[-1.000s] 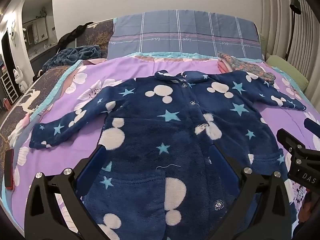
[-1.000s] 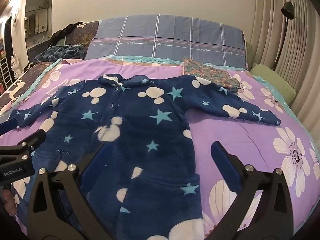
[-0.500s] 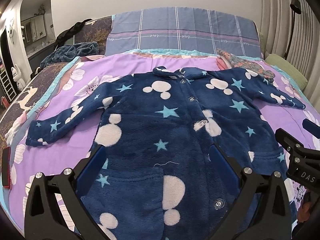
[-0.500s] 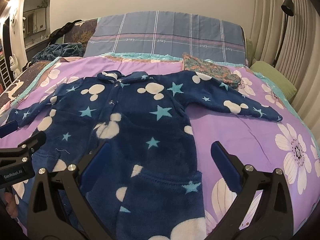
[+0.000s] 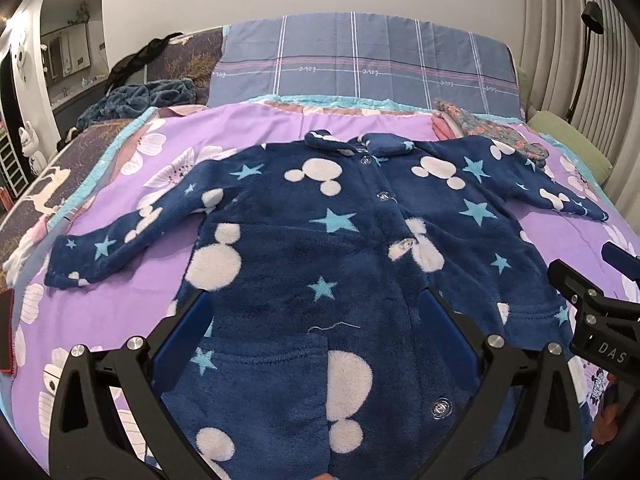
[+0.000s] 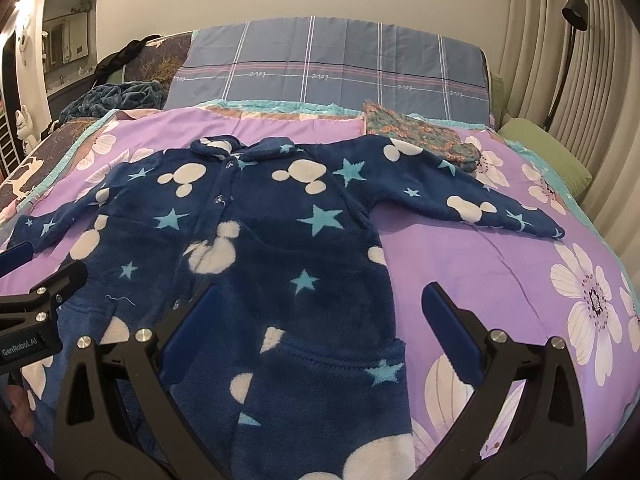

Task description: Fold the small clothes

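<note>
While spread flat on the bed: one navy fleece garment (image 5: 320, 240), front up, both sleeves out sideways, collar toward the headboard.
Garment pattern: white mouse-head shapes and pale blue stars; four snap buttons counted down the front in the left wrist view.
Left gripper (image 5: 316, 336): held wide open above the lower front of the garment, gripping nothing, blue pads apart over the pocket seam.
Right gripper (image 6: 316, 320): also spread wide, empty, one pad over the garment's side, the other over bare purple sheet (image 6: 480, 264).
Left sleeve edge: ended short of the sheet's teal border, with purple sheet around the cuff.
Right sleeve edge: cuff lay on open sheet, well apart from the green pillow (image 6: 548, 152).
Open room: broad bare sheet to the right of the garment's body; narrower strip on the left.
Near the collar: one folded floral pile (image 6: 420, 136), just beside the right shoulder.
Far left corner: one dark teal blanket heap (image 5: 136, 100), well apart.
Headboard end: one plaid blue pillow cover (image 5: 360, 64).
</note>
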Action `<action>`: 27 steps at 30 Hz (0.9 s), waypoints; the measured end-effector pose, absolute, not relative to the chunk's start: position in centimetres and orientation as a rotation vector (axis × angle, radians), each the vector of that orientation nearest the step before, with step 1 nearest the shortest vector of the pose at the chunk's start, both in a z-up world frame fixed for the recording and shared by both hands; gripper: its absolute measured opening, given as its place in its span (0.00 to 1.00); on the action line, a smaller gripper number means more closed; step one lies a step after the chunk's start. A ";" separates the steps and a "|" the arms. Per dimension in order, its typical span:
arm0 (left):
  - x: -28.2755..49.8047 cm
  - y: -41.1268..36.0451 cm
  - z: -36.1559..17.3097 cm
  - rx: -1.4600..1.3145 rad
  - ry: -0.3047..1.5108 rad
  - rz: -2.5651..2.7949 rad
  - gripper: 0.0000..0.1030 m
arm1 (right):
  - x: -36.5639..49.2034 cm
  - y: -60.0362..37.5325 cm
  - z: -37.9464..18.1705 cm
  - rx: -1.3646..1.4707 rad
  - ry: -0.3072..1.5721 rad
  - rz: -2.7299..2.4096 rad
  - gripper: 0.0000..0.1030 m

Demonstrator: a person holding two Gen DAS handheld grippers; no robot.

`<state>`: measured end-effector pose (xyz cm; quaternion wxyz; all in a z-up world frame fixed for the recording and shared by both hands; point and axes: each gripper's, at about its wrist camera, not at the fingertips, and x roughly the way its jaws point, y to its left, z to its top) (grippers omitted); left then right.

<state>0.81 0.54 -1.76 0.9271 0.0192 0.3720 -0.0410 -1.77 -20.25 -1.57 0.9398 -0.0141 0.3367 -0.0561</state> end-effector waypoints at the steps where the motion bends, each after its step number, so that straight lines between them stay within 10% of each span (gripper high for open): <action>1: 0.9 0.6 -1.9 0.039 0.767 -0.085 0.99 | -1.8 -20.2 -1.6 -0.028 0.687 -0.115 0.98; 27: -1.1 1.4 -0.3 0.002 0.554 -0.137 0.99 | -2.2 -21.2 -0.5 0.027 0.611 -0.120 0.98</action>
